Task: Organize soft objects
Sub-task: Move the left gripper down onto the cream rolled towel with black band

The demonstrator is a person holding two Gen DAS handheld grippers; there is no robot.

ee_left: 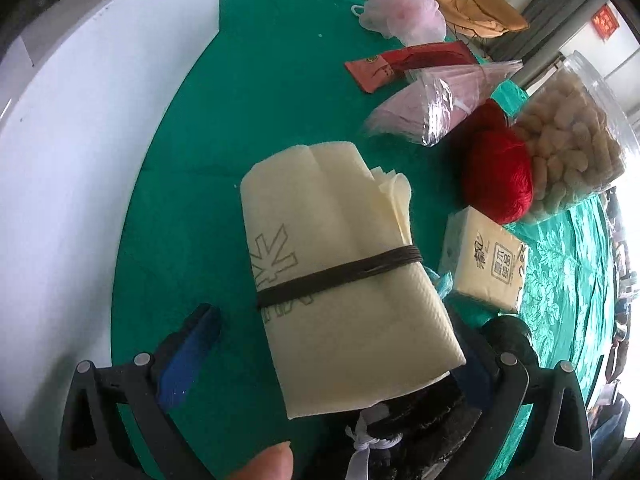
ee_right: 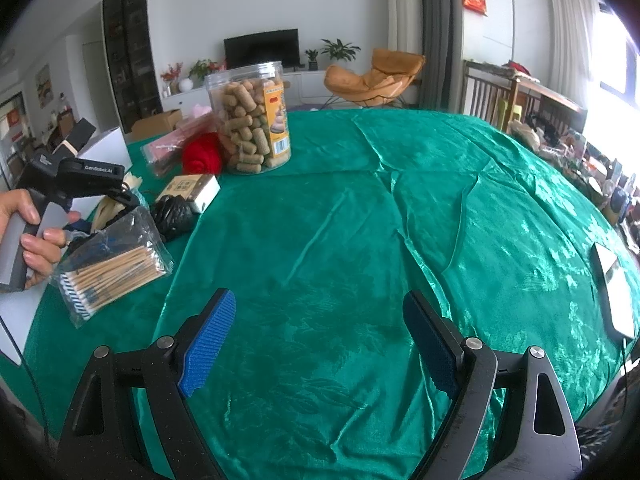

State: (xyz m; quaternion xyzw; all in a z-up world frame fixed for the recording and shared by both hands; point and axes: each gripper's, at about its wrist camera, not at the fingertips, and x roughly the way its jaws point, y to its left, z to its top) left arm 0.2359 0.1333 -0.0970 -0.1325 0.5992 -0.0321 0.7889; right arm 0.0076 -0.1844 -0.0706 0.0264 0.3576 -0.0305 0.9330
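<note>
A cream folded cloth bundle, tied with a dark cord, lies between the fingers of my left gripper. That gripper is open: its left blue pad stands clear of the bundle, and the bundle hides the right pad. The bundle's near end rests on a black item with a white ribbon. A fingertip shows at the bottom edge. My right gripper is open over the bare green tablecloth, with nothing between its pads. In the right wrist view a hand holds the left gripper's body.
Beyond the bundle lie a tissue pack, a red yarn ball, a snack jar, a bagged pink item, a red packet and a pink mesh pouf. A white box stands left. A cotton swab pack and a black bag lie near the hand.
</note>
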